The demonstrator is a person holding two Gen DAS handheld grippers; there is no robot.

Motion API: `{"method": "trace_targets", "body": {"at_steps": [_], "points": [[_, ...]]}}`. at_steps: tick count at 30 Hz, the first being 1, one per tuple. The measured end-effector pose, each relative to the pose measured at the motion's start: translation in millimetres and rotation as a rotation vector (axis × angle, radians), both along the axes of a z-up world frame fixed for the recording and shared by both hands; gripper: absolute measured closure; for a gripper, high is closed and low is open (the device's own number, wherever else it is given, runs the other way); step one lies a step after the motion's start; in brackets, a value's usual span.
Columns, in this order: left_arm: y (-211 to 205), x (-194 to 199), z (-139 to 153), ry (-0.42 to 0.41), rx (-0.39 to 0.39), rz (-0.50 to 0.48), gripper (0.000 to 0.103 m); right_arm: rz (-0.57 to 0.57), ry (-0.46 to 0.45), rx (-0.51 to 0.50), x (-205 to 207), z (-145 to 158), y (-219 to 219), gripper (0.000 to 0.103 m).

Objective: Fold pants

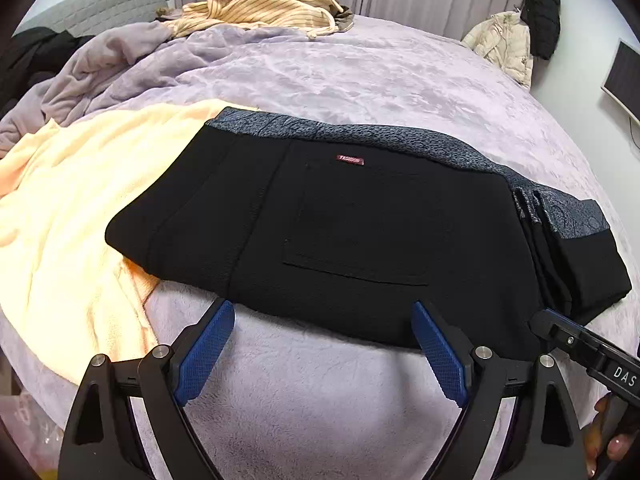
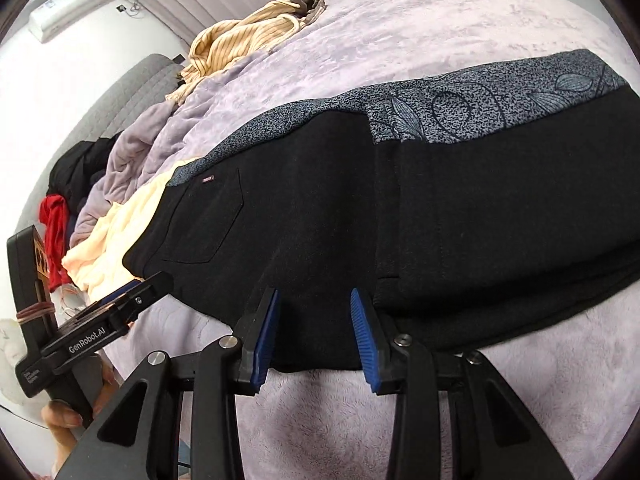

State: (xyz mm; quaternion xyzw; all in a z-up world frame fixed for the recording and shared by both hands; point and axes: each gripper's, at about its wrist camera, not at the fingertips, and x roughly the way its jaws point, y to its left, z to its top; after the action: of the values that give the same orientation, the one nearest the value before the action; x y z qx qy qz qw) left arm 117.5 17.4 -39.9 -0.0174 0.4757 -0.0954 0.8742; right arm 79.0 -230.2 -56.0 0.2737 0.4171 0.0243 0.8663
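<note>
The pants (image 1: 340,216) lie folded on the bed (image 1: 360,76), long axis running left to right straight ahead. My left hand-held gripper (image 1: 324,312) gapes wide at the near hem; my right hand-held gripper (image 2: 314,300), half open and holding nothing, straddles that edge further right.

So the bed (image 1: 360,80) has a fuzzy lilac cover, and the black pants (image 1: 340,232) lie folded on it, one end on a cream blanket (image 1: 80,208). A striped top (image 1: 260,8) sits at the far side, with a bunched lilac blanket (image 1: 100,68) nearby.
</note>
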Motion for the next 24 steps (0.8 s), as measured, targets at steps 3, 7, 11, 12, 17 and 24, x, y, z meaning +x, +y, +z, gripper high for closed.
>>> {"method": "trace_targets", "body": {"at_steps": [3, 7, 11, 12, 17, 24], "points": [[6, -1, -1, 0.005, -0.012, 0.007, 0.012, -0.005, 0.006, -0.011, 1, 0, 1, 0.062], [12, 0, -2, 0.011, -0.024, 0.014, 0.012, -0.009, 0.009, -0.014, 1, 0, 1, 0.062], [18, 2, -6, 0.031, -0.047, 0.024, 0.012, -0.007, 0.012, -0.031, 2, 1, 3, 0.062], [19, 3, -7, 0.036, -0.050, 0.027, 0.012, -0.007, 0.013, -0.033, 3, 1, 3, 0.062], [25, 5, -12, 0.057, -0.088, 0.028, 0.012, -0.002, 0.014, -0.043, 3, 0, 3, 0.062], [63, 13, -20, 0.092, -0.299, 0.066, 0.012, 0.004, 0.015, -0.044, 3, -1, 3, 0.062]]}}
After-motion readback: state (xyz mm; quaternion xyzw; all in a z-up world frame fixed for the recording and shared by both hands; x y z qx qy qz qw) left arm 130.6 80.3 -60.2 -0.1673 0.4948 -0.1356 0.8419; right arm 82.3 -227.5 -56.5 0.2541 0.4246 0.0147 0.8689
